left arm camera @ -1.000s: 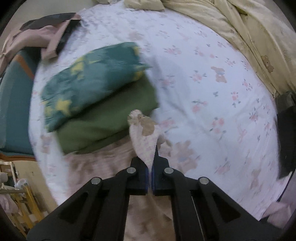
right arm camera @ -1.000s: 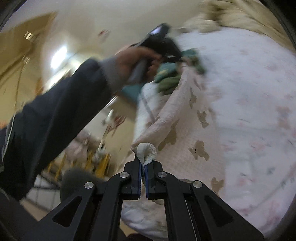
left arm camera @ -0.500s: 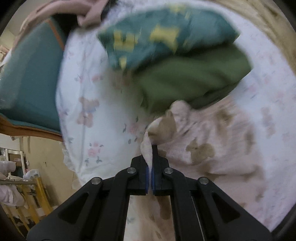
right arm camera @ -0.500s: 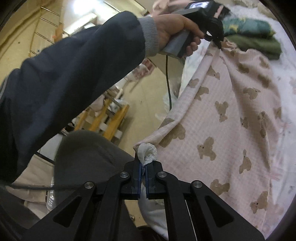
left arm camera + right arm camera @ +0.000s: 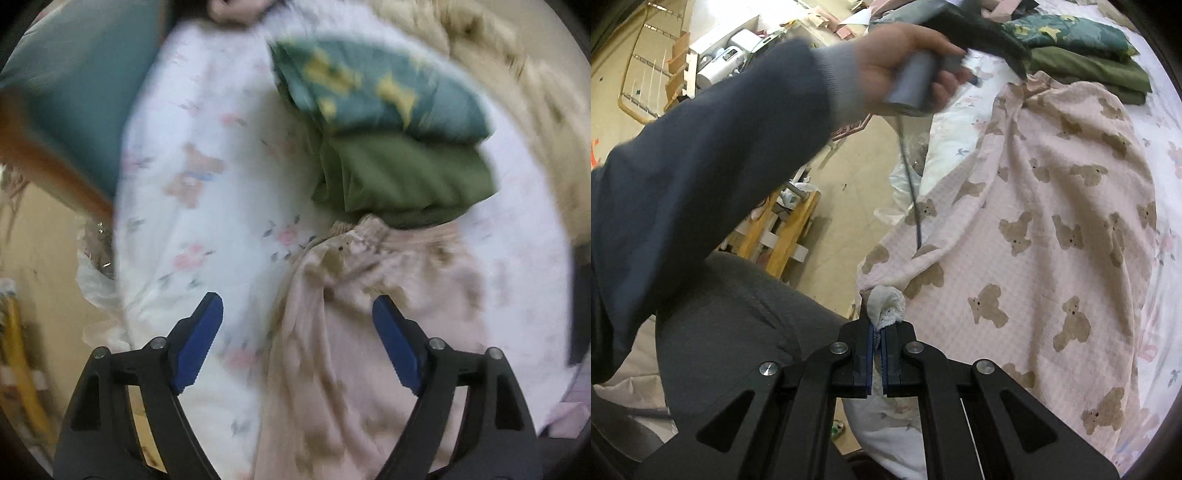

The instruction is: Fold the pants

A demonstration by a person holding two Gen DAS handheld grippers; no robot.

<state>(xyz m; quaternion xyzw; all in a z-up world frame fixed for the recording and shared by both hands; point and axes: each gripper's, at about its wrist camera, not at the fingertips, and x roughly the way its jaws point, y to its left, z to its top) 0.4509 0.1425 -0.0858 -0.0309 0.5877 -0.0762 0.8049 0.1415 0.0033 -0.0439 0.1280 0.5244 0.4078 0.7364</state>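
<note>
The pink pants with brown bears (image 5: 1052, 206) lie spread on the floral bed sheet (image 5: 1160, 122); they also show, blurred, in the left wrist view (image 5: 369, 332). My left gripper (image 5: 297, 332) is open and empty just above the pants' far end, near the folded stack. My right gripper (image 5: 877, 341) is shut on a bunched corner of the pants (image 5: 886, 304) at the bed's near edge. The left hand and its gripper handle (image 5: 916, 85) show in the right wrist view.
A folded teal star-print garment (image 5: 376, 92) lies on a folded olive garment (image 5: 402, 181) just beyond the pants. A teal chair (image 5: 81, 96) stands left of the bed. A yellow blanket (image 5: 517, 74) lies at the far right. Wooden racks (image 5: 783, 229) stand on the floor.
My left gripper has opened and let go of the pants' end, which now lies on the bed by the folded stack. My right gripper still holds its corner.
</note>
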